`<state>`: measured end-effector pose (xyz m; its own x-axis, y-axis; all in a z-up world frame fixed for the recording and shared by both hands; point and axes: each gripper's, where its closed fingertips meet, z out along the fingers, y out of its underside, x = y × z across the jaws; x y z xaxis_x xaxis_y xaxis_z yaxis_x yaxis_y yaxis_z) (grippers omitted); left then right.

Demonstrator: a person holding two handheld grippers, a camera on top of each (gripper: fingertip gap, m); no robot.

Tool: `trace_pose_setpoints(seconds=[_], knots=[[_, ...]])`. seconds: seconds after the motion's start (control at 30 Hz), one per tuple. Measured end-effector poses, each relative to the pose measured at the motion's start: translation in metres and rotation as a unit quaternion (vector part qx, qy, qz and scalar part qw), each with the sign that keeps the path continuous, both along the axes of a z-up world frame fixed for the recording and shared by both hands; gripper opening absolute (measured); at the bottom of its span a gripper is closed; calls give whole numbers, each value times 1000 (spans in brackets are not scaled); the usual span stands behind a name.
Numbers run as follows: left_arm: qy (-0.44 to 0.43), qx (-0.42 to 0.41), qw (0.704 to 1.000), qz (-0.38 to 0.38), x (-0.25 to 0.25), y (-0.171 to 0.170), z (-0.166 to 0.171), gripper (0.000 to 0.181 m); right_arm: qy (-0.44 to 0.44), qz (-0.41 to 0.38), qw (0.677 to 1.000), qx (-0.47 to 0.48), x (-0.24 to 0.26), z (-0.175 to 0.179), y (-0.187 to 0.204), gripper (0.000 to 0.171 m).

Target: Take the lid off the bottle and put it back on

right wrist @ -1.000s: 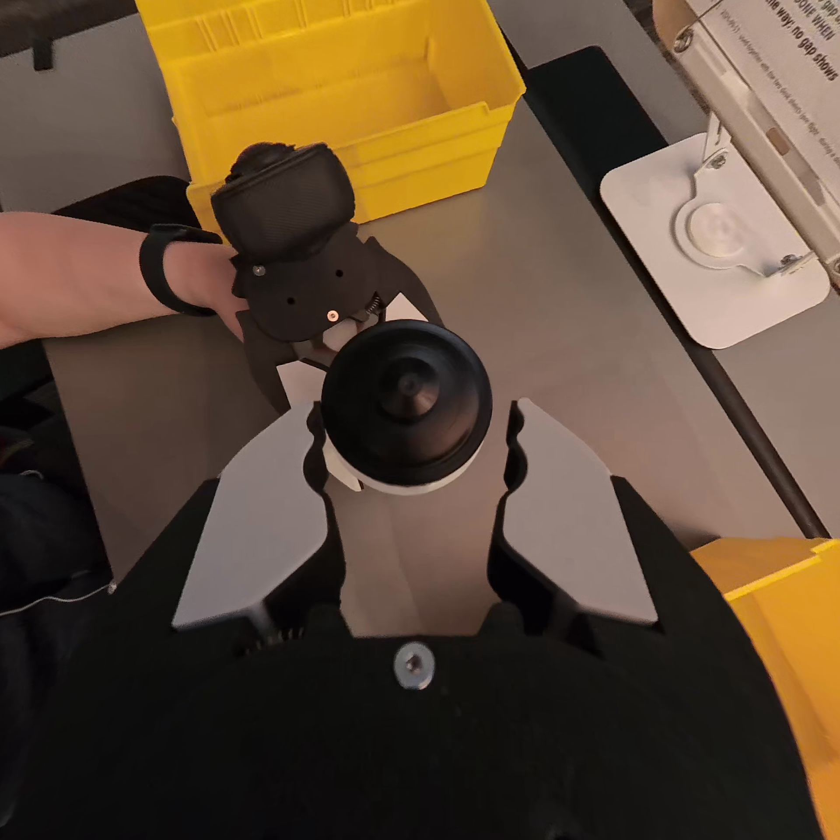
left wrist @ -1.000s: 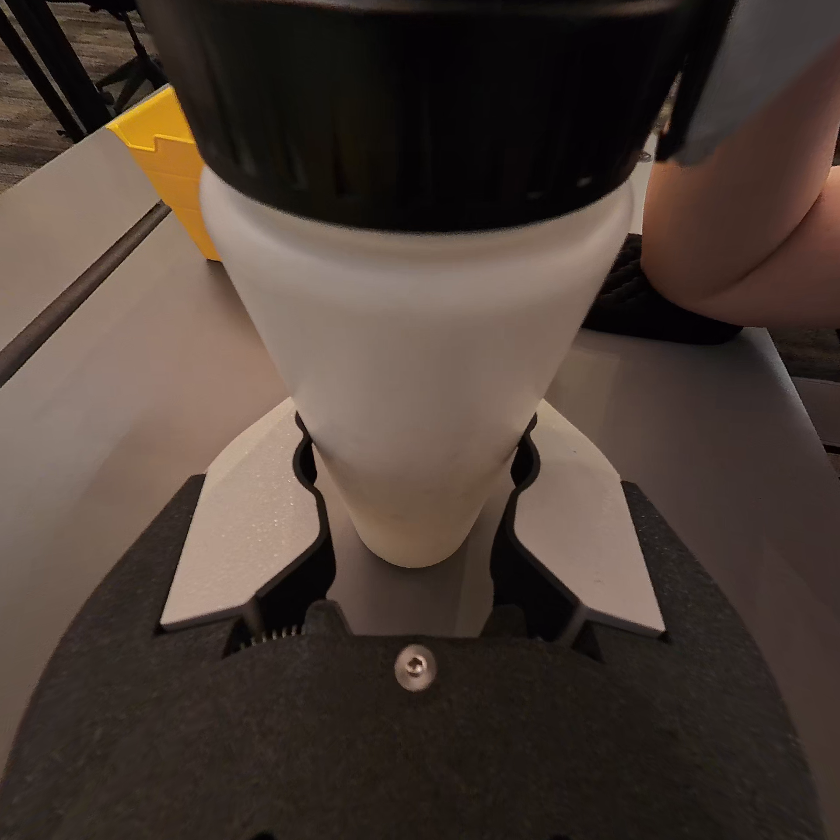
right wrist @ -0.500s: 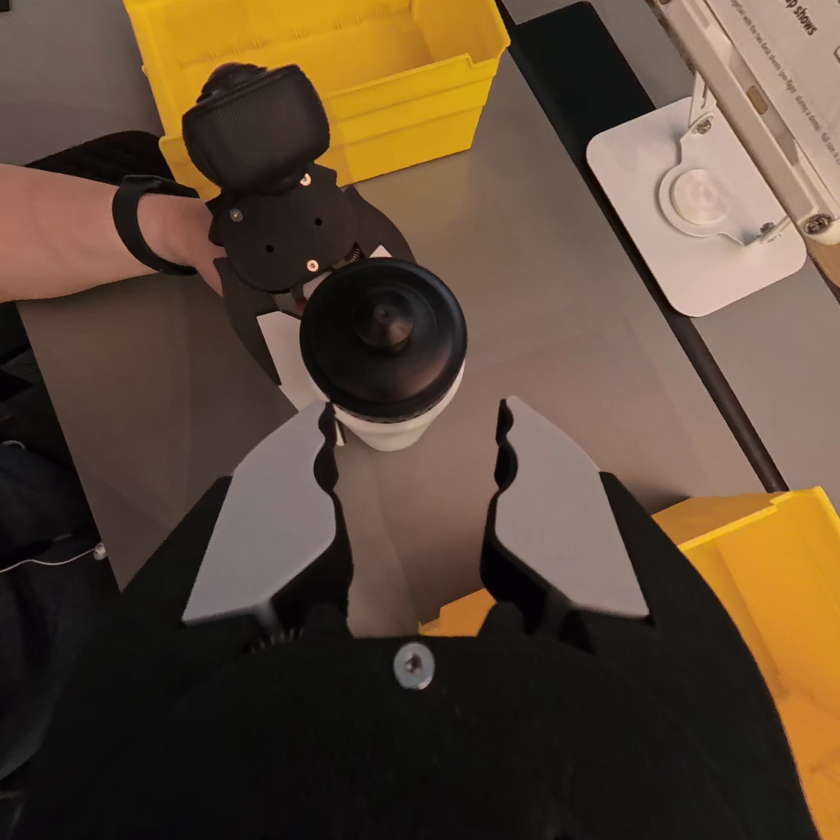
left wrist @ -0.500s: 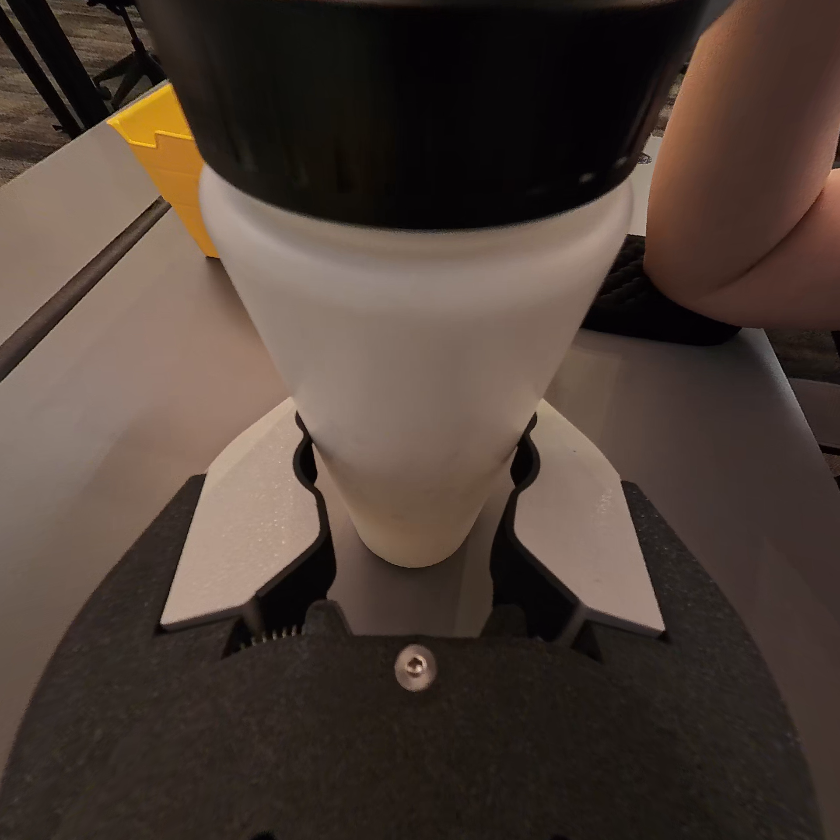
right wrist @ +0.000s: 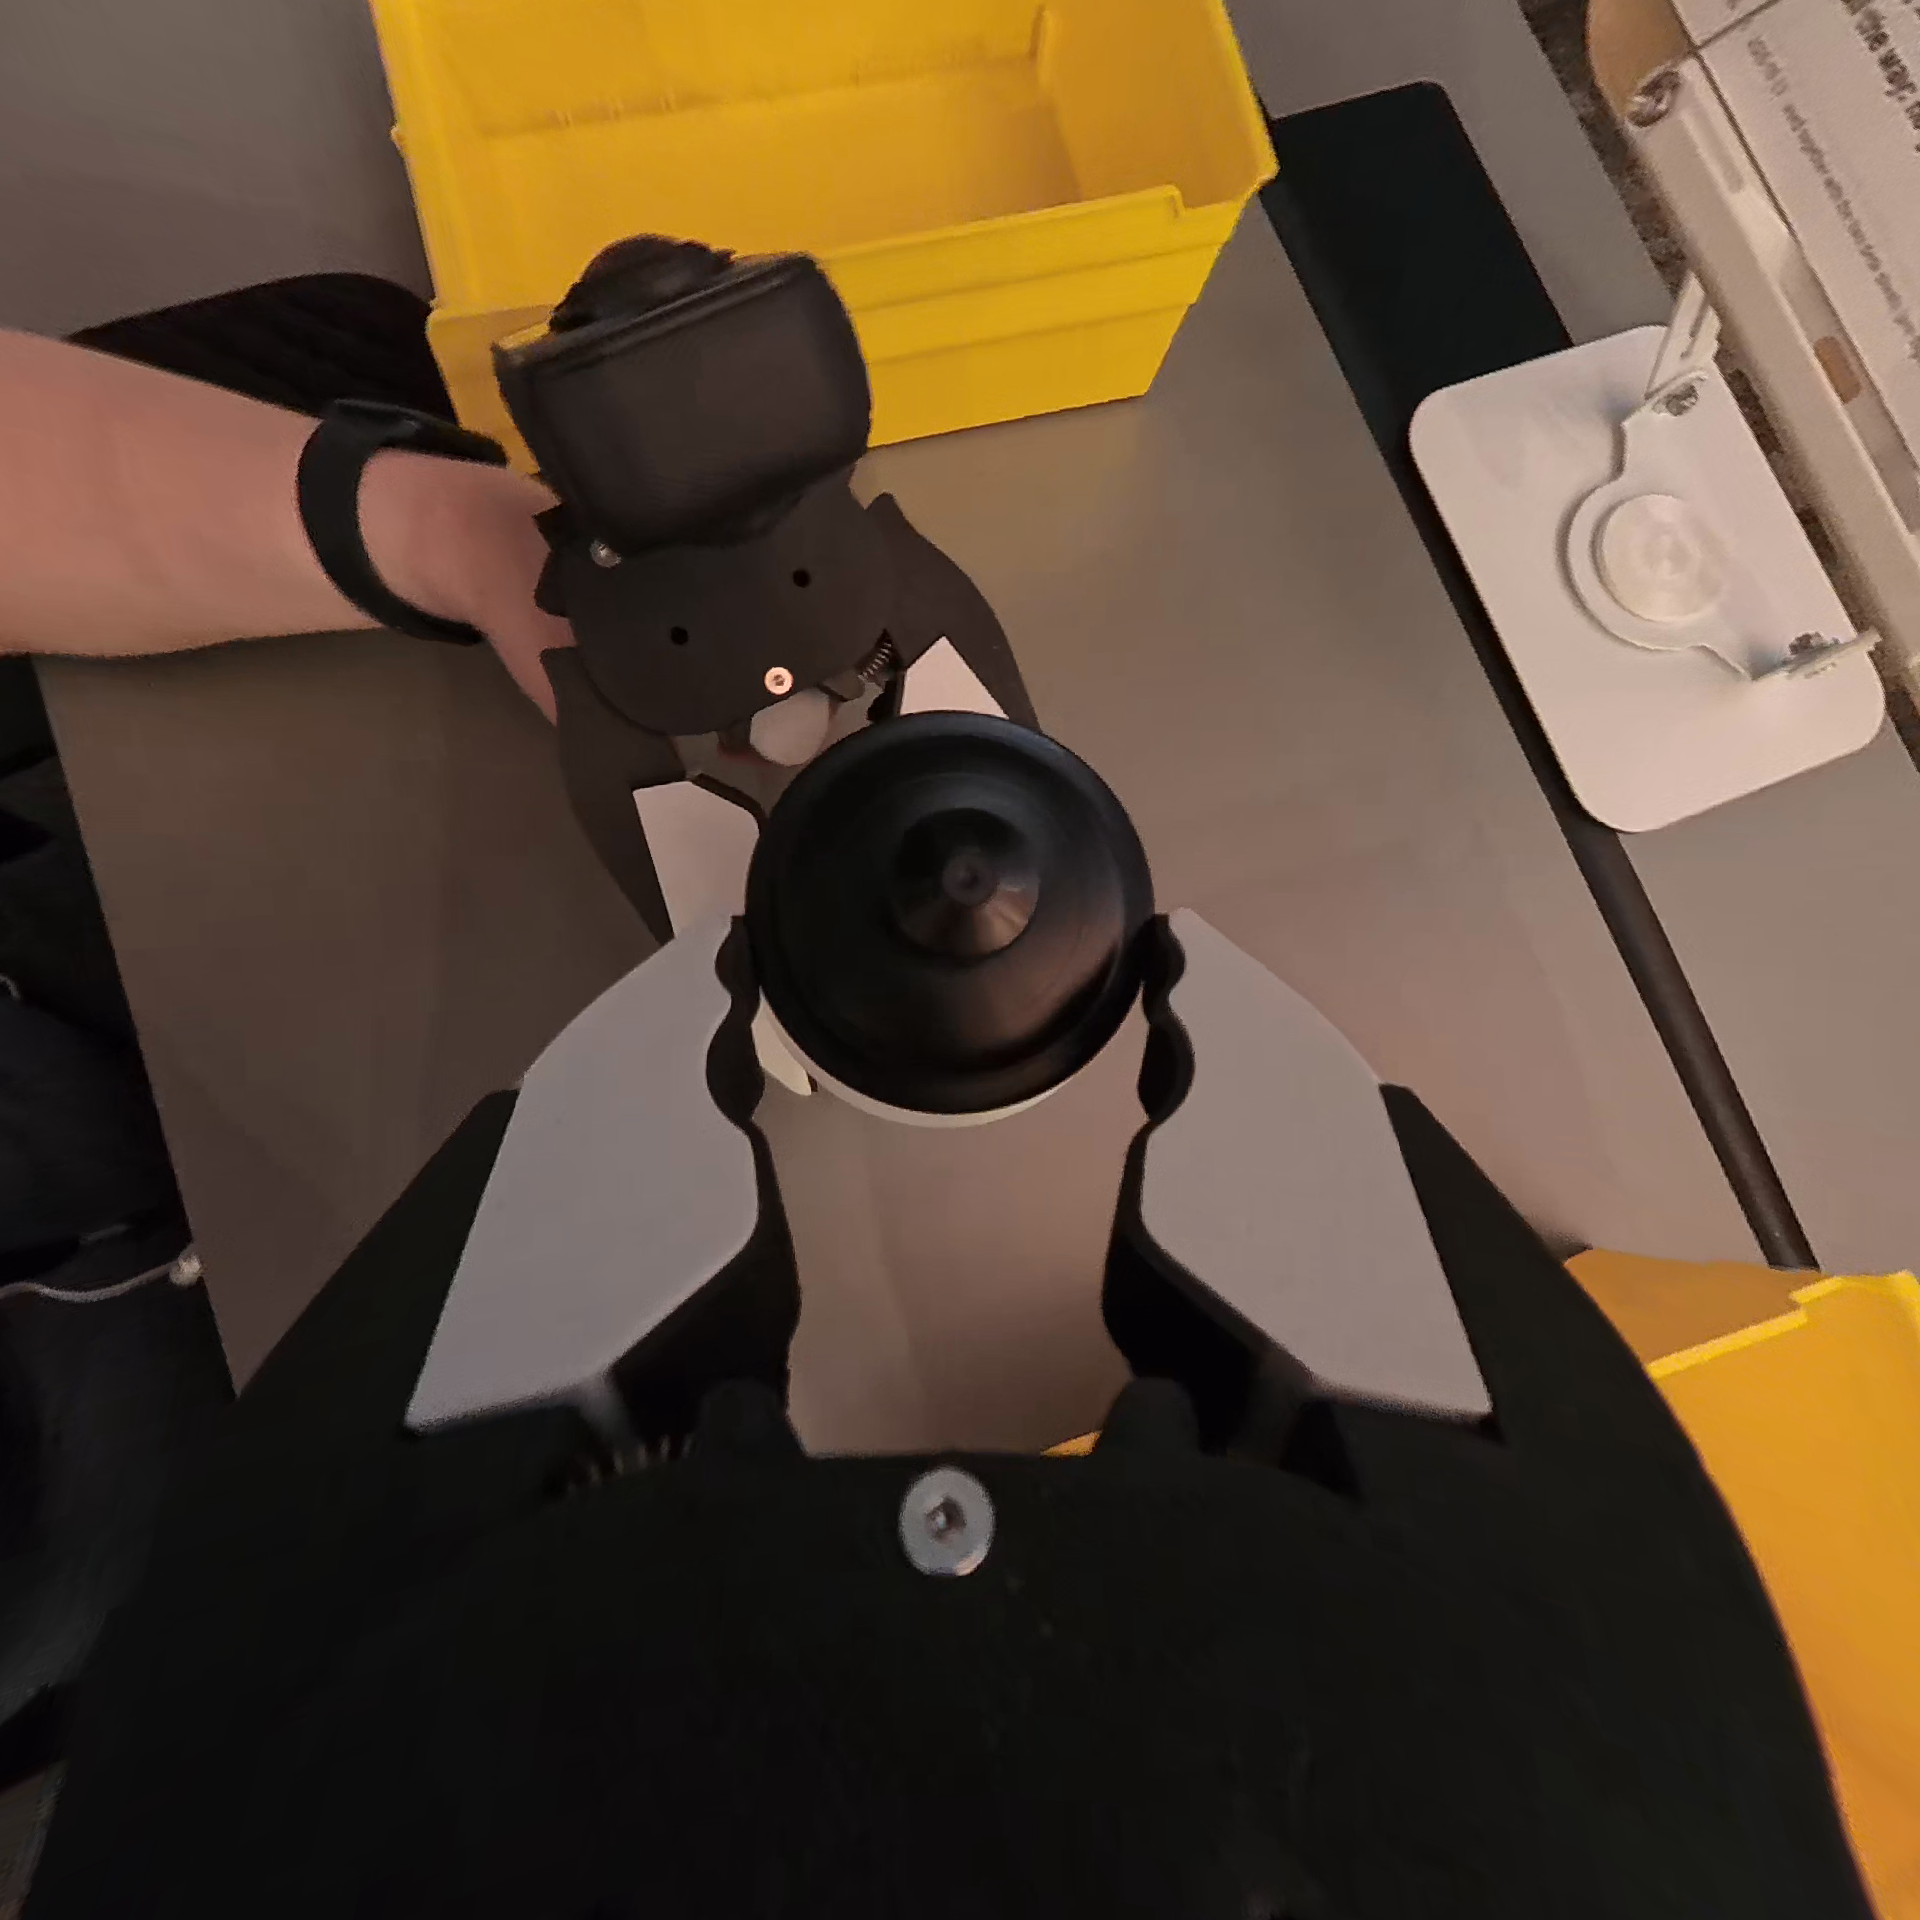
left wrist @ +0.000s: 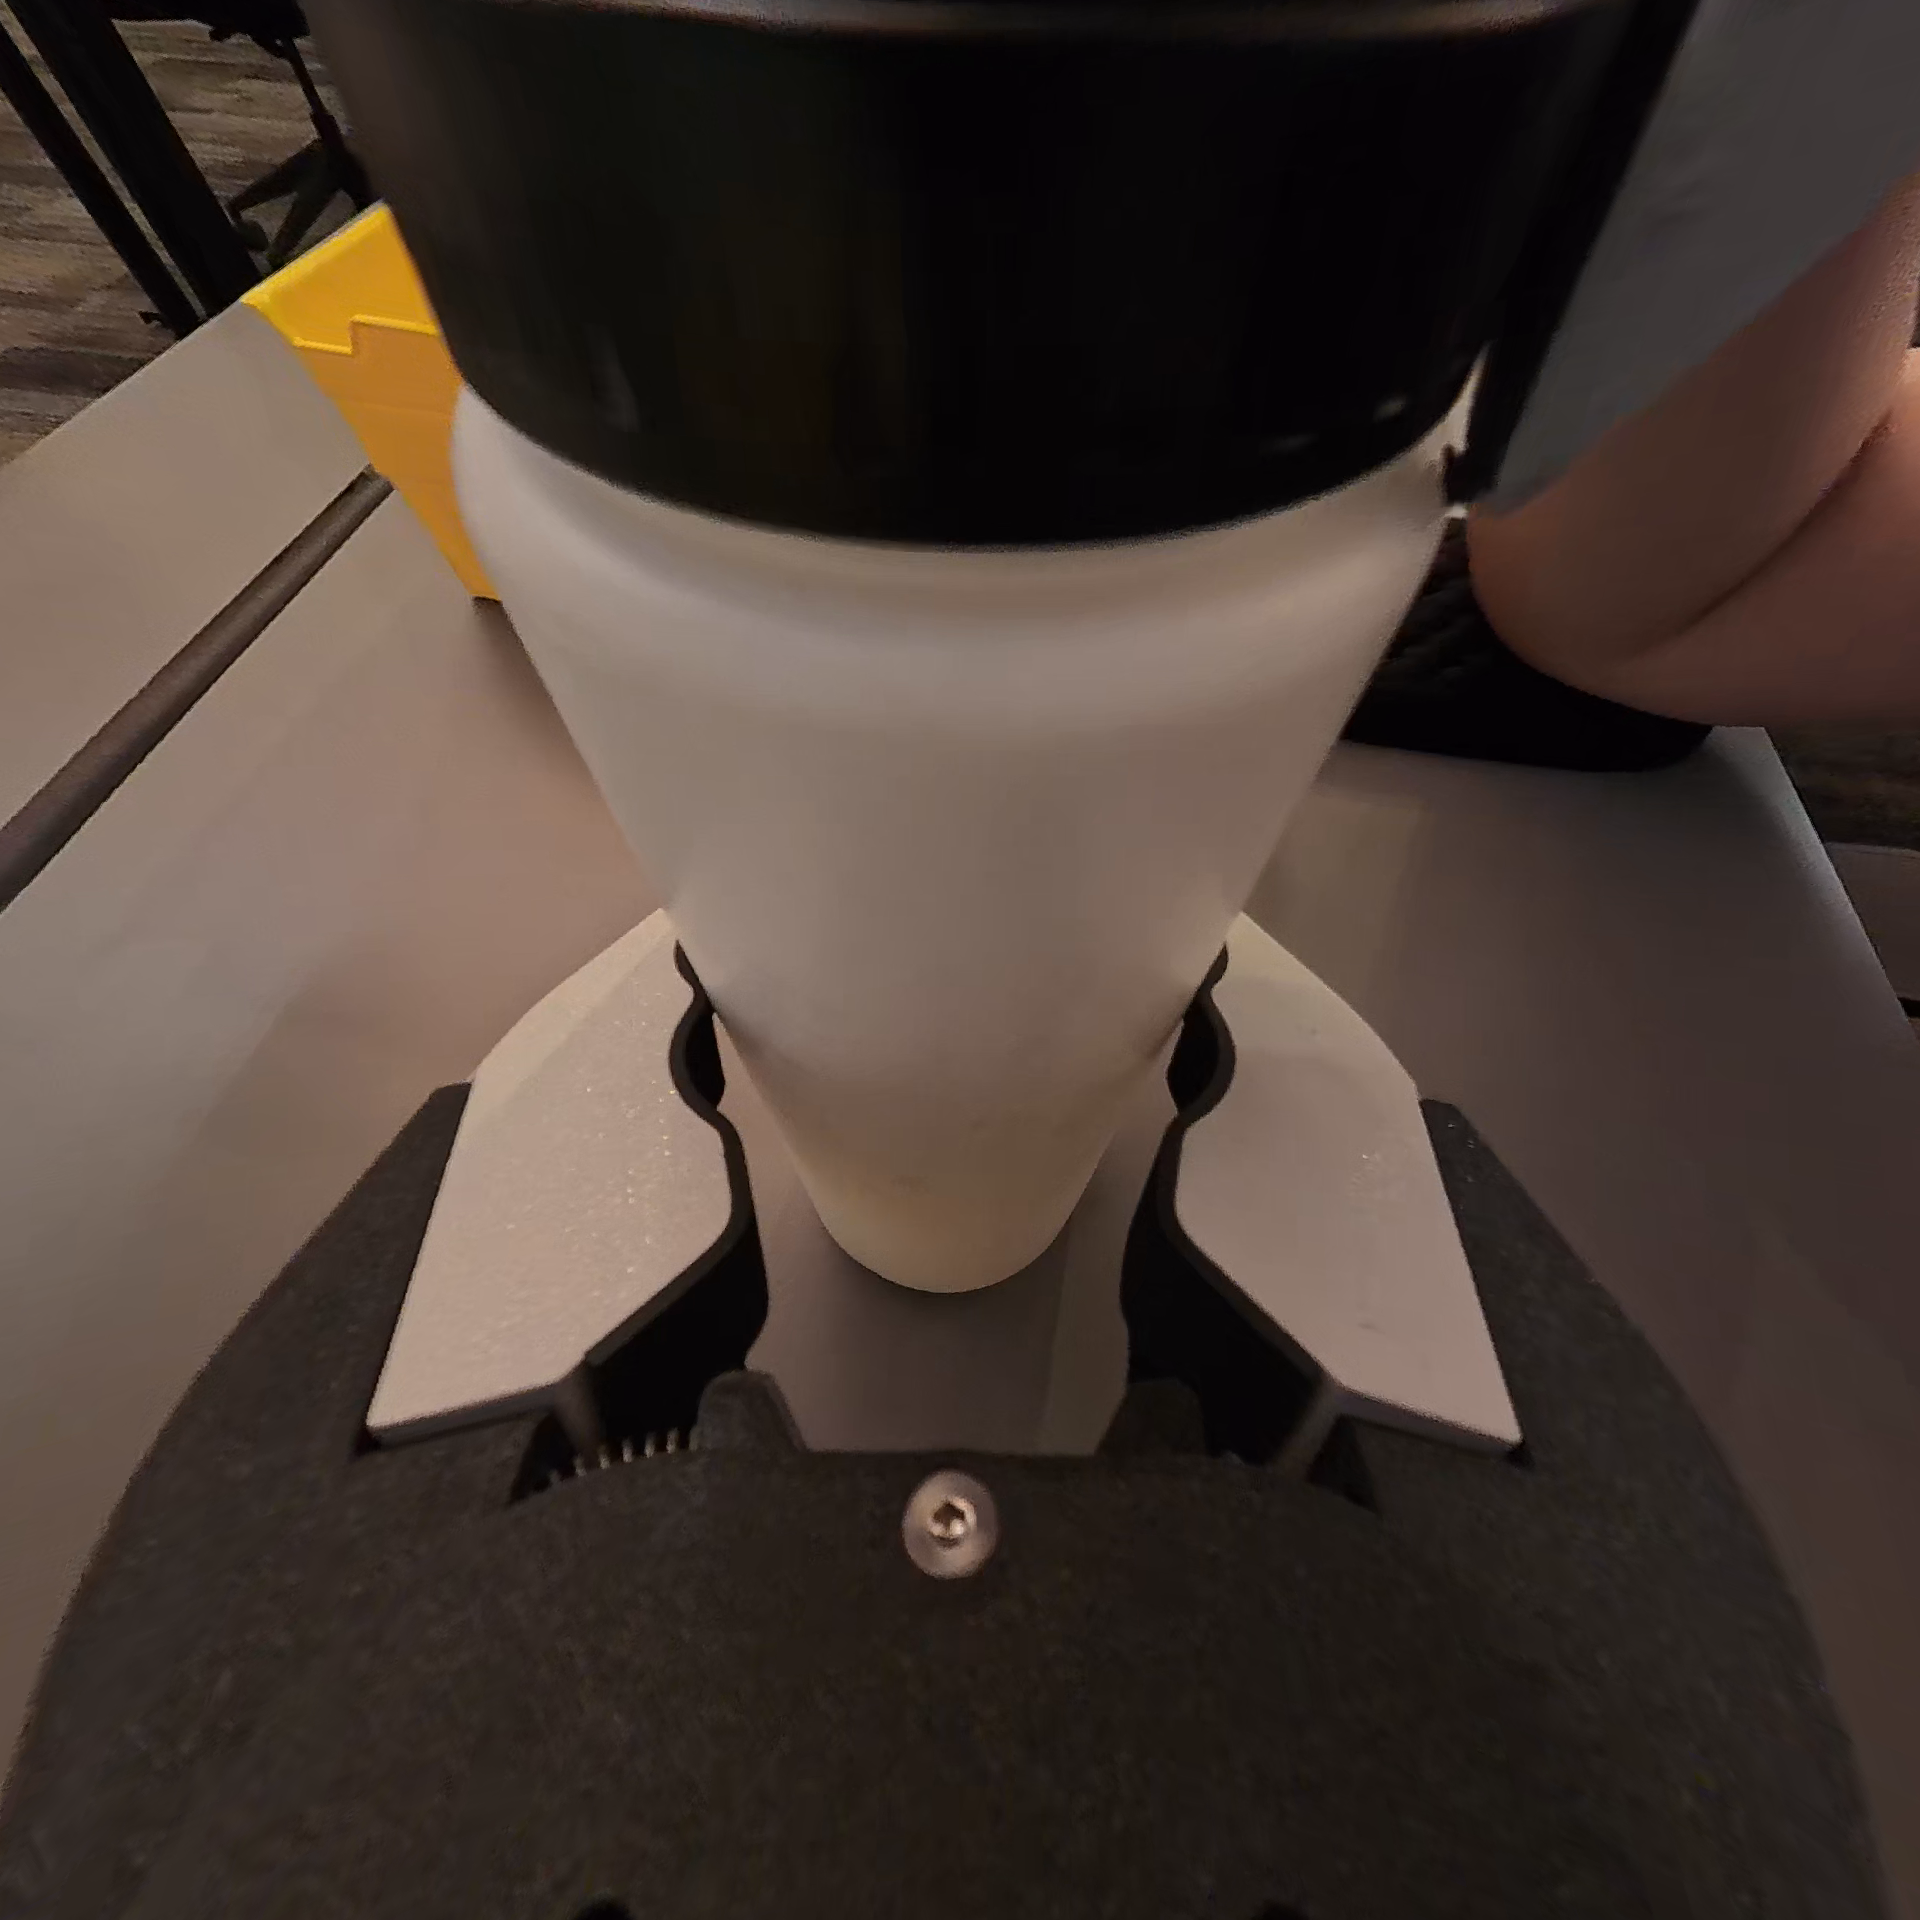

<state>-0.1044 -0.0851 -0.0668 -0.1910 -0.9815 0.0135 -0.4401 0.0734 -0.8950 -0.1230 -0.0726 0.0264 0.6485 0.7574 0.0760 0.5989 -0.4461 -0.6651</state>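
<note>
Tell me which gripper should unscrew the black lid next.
Right. The right gripper hangs above the bottle with its open fingers either side of the lid. The left gripper is clamped on the bottle's lower body, steadying it.

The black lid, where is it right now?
The lid sits on the white bottle, mid-frame in the right wrist view, between the right gripper fingertips.

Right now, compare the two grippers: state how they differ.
The left gripper is shut on the white bottle low on its body; the right gripper brackets the black lid at the top. The left comes in from the side, the right from above. Whether the right is clamped is unclear. Both have grey-faced black fingers.
</note>
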Motion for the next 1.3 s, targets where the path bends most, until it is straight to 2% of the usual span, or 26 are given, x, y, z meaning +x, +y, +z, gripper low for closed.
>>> trace_pose_setpoints(seconds=[0.13, 0.23, 0.33, 0.47, 0.6, 0.7, 0.77, 0.9, 1.0, 1.07, 1.17, 1.23, 1.3], knots=[[-2, 1, 998, -58, -4, -18, 0, 86, -7, 105, 994, 5, -5, 0, -15, 72], [-7, 7, 995, -99, -7, -33, 0, 86, 0, 228, 973, 43, -11, 2, -31, 72], [-7, -7, 994, -108, -6, -37, 0, 87, 43, 271, 961, 33, -9, 2, -37, 72], [-9, -6, 999, -45, 1, -18, 1, 87, 42, 197, 979, 14, -3, 0, -21, 76], [-9, -4, 1000, 25, 4, 2, 1, 86, 43, 61, 997, -7, -6, 1, -3, 87], [-2, -1, 999, 46, 6, 5, 1, 86, 38, -9, 999, -4, -5, 1, 8, 82], [1, 3, 999, 34, 5, 1, 0, 86, 27, -2, 1000, -2, -5, 1, 7, 77], [-3, -5, 996, -84, -3, -34, 0, 86, 26, 124, 992, -24, -12, 1, -24, 77], [-17, 15, 986, -163, -8, -62, 1, 86, -2, 302, 953, 35, -23, 1, -58, 77], [-14, 19, 984, -178, -9, -71, 0, 86, -1, 357, 932, 62, -25, 0, -71, 78], [-12, -5, 988, -152, -4, -65, 0, 87, 3, 316, 948, 34, -21, -1, -64, 79], [-13, -8, 995, -102, 2, -48, 1, 87, 8, 247, 968, 36, -20, 2, -46, 89], [-16, -1, 999, -47, 5, -27, 1, 87, 14, 172, 984, 36, -18, 6, -27, 91]])
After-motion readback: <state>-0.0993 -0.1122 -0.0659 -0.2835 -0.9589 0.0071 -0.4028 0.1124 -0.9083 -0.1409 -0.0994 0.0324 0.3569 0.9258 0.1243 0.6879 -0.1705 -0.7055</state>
